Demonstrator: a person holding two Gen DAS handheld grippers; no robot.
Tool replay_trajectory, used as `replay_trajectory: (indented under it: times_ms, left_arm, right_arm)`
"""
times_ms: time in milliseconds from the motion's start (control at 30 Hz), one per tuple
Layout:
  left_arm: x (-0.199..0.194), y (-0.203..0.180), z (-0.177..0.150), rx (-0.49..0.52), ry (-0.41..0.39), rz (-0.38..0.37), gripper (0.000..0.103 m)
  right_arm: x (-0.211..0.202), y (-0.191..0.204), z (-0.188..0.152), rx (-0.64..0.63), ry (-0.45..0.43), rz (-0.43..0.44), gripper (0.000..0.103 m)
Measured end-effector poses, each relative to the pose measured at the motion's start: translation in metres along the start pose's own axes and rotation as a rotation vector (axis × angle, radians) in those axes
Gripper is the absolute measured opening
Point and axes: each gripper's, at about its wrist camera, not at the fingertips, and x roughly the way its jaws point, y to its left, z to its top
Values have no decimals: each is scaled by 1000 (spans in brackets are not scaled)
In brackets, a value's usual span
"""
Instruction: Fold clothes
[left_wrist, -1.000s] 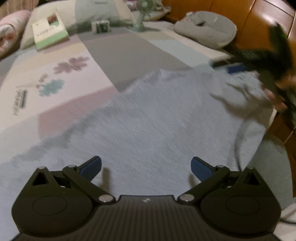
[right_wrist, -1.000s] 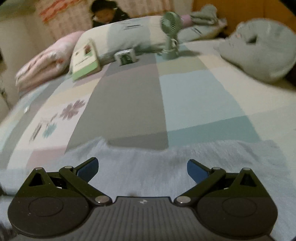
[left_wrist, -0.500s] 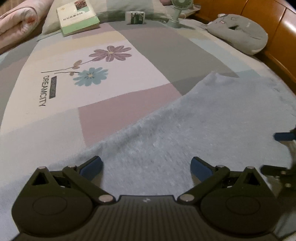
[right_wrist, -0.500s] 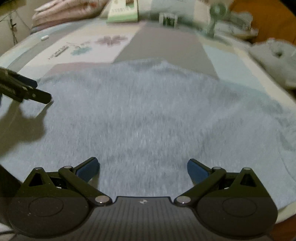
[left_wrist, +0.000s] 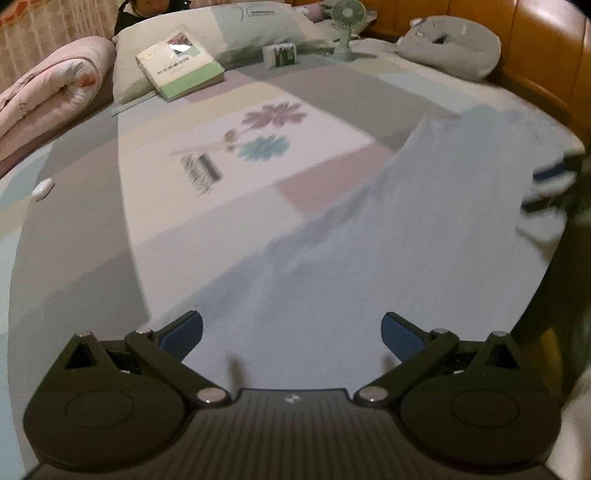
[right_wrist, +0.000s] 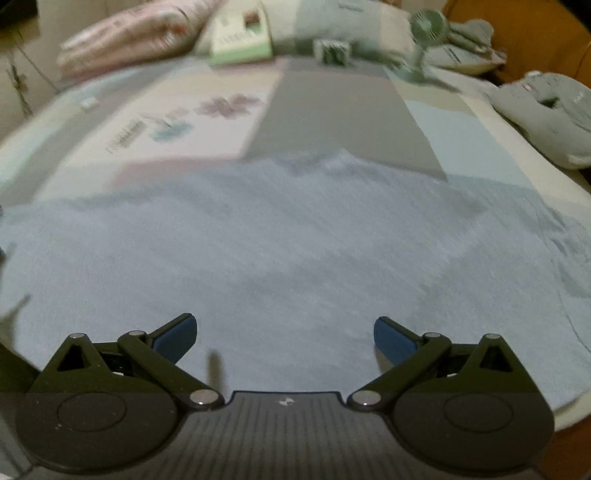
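Left wrist view, claw: left claw (left_wrist: 291, 332) spread wide, grasping nothing, above the garment's near edge.
Left wrist view, garment: pale blue fleecy garment (left_wrist: 388, 240) spread on the patchwork-printed bed (left_wrist: 85, 206), running from 6 o'clock to 2 o'clock.
Left wrist view, other claw: right claw (left_wrist: 550, 184) blurred at 3 o'clock.
Right wrist view, claw: spread wide, empty (right_wrist: 284, 334).
Right wrist view, garment: lies flat (right_wrist: 295, 251), one layer as far as visible; neckline at 12 o'clock.
Progress: no fold shows; folding remains.
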Motion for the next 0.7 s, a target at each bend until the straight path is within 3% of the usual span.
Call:
replay_trajectory:
  times_ms: [233, 433, 567, 700]
  left_arm:
    - [10, 38, -55, -45, 22, -31, 102]
    - [-8, 67, -93, -90, -4, -46, 102]
    - [-23, 69, -100, -89, -18, -21, 102]
    - [-25, 65, -104, -53, -32, -28, 102]
  right_arm:
    - [-2, 54, 20, -19, -67, 86, 103]
    - [26, 100, 22, -90, -15, 114, 103]
    - [35, 120, 16, -124, -26, 92, 103]
    - [41, 144, 11, -238, -19, 61, 103]
